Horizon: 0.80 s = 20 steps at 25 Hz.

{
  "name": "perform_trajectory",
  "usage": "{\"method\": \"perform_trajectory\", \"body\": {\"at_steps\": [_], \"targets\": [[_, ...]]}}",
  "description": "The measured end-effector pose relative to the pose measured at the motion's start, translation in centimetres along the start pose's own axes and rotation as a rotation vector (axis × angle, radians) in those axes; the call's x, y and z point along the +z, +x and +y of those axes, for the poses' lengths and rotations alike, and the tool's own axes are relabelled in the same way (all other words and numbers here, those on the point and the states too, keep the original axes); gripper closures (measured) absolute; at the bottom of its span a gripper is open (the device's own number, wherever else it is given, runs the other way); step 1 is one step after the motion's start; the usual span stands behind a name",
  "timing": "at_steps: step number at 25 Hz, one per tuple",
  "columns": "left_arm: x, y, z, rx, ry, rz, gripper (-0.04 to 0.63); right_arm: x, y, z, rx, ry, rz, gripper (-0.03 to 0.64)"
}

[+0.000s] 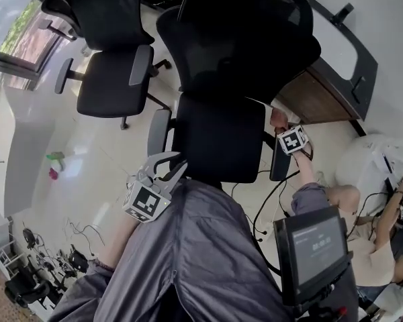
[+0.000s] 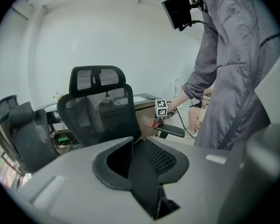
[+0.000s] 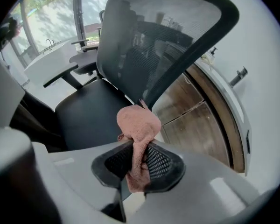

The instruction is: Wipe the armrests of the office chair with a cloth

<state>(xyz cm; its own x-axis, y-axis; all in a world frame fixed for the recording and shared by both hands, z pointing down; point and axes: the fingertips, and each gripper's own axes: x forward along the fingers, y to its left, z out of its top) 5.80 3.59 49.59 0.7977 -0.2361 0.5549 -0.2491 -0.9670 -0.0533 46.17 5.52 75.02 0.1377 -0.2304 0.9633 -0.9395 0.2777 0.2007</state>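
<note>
The black office chair (image 1: 221, 136) stands in front of me, and its mesh back (image 3: 168, 45) fills the right gripper view. My right gripper (image 1: 287, 133) is shut on a pink cloth (image 3: 139, 125) that bunches above the pads and hangs between them. In the left gripper view it holds the cloth (image 2: 155, 123) at the far end of the chair's right armrest (image 2: 171, 131). My left gripper (image 1: 169, 168) hangs open and empty near the front of the left armrest (image 1: 158, 131), apart from it.
A second black chair (image 1: 111, 79) stands at the back left. A curved wooden desk (image 1: 322, 92) is behind the right armrest. Cables (image 1: 269, 206) lie on the floor to the right, and a person sits at the far right (image 1: 383, 240). A white counter (image 1: 27, 133) runs along the left.
</note>
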Motion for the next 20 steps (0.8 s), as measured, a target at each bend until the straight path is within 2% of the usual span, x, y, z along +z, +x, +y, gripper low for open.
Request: {"method": "perform_trajectory", "body": {"at_steps": [3,6,12,20], "targets": [[0.0,0.3,0.0,-0.013,0.002,-0.006,0.497,-1.7,0.4,1.3,0.004,-0.017,0.069,0.552],[0.2,0.7,0.0,-0.038,0.017,-0.017,0.497,-3.5,0.2,3.4,0.017,-0.030,0.084,0.552],[0.2,2.2,-0.3,-0.107,0.051,-0.022,0.497,-5.1,-0.9,8.9,0.093,-0.081,-0.019,0.552],[-0.2,4.8,-2.2,-0.217,0.056,0.022,0.500,-10.6,-3.2,13.3,0.129,-0.043,-0.008,0.552]]}}
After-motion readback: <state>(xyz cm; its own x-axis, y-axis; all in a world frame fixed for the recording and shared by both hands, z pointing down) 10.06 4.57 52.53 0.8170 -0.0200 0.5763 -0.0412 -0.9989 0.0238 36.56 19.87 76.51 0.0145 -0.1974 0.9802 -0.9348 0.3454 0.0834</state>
